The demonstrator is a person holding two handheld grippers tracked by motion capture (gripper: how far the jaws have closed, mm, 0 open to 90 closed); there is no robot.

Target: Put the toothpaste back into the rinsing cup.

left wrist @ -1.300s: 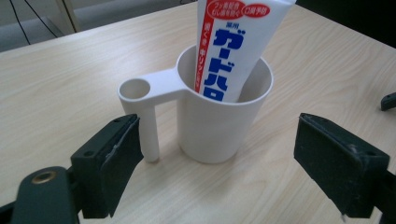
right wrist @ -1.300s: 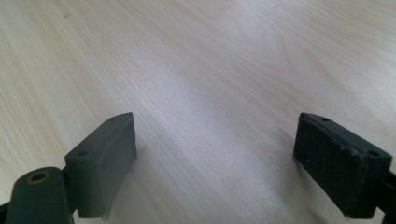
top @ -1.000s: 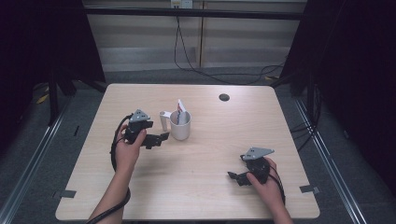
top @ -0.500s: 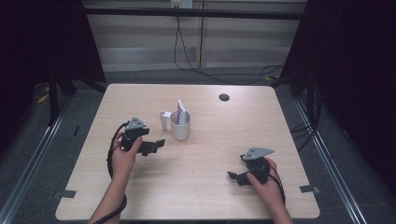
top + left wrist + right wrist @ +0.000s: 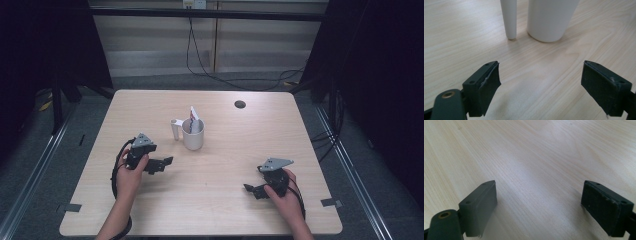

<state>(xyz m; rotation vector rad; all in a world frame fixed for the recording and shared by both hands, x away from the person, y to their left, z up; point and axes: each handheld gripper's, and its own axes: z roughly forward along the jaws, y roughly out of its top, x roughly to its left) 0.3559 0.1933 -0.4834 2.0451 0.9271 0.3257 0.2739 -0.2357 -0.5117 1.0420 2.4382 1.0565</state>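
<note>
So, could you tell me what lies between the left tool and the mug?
Nothing: bare table between left tool and mug, per the left gripper view.

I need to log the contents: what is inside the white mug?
A white packet with pink print sticks up out of the white mug. Its lower part and the mug's bottom are hidden by the wall.

The mug (image 5: 551,18) and its handle (image 5: 509,17) are cut off by the top edge.

White mug (image 5: 193,135) upright mid-table, perhaps a packet (image 5: 194,114) inside.
</note>
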